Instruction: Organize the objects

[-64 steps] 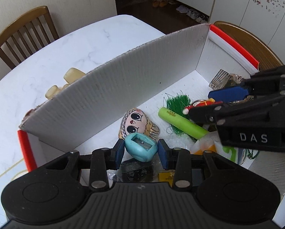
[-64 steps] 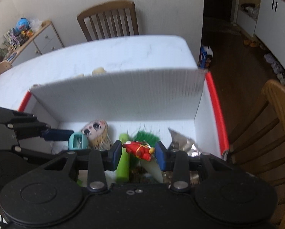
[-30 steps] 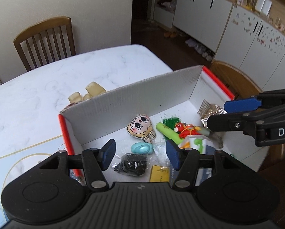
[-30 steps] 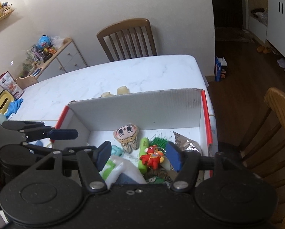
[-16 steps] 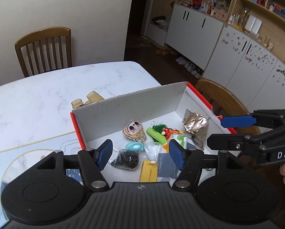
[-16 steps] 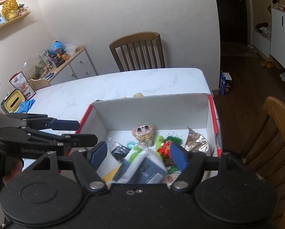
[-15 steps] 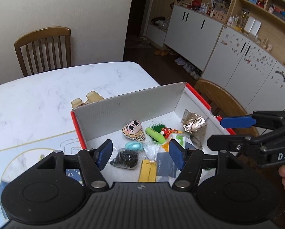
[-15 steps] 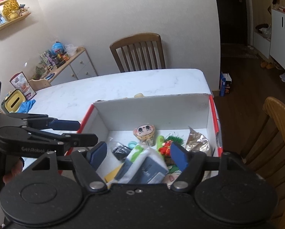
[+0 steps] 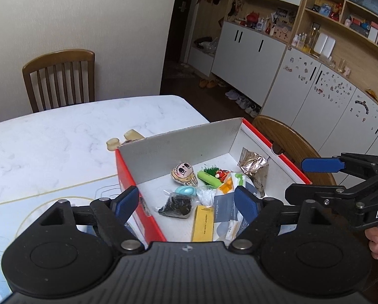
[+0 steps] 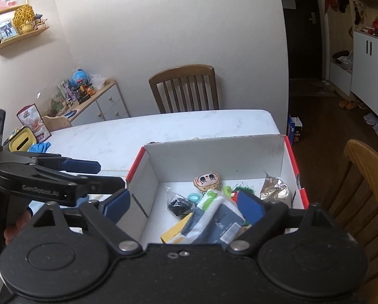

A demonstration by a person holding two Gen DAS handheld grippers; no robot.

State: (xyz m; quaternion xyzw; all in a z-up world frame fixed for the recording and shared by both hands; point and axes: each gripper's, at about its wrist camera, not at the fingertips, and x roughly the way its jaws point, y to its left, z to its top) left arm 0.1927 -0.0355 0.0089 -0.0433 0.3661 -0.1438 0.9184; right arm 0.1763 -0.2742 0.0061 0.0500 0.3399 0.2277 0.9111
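Note:
A red-and-white cardboard box (image 9: 178, 149) stands on the white table and holds several small things. Among them are a teal sharpener (image 9: 185, 191), a doll-face toy (image 9: 183, 174), a green tube (image 9: 209, 178), a red figurine (image 9: 221, 174), a foil packet (image 9: 254, 167) and a tissue pack (image 10: 214, 223). My left gripper (image 9: 186, 202) hangs above the box's near left corner. Its jaws are opening, with nothing held between them. My right gripper (image 10: 183, 205) hangs over the near side of the box (image 10: 214, 154). Its jaws are opening too, gripping nothing. Each gripper shows in the other's view, right (image 9: 296, 178) and left (image 10: 110, 174).
Small beige pieces (image 9: 130, 136) lie on the table behind the box's far wall. A printed mat (image 9: 37, 202) covers the table at left. One wooden chair (image 10: 366, 190) stands close at the box's right, another (image 10: 186, 88) at the far table edge. A yellow container (image 10: 21, 144) sits far left.
Both grippers have let go, the left of the sharpener and the right of the red figurine, which now lie in the box. Both pulled back and up, jaws spreading wider.

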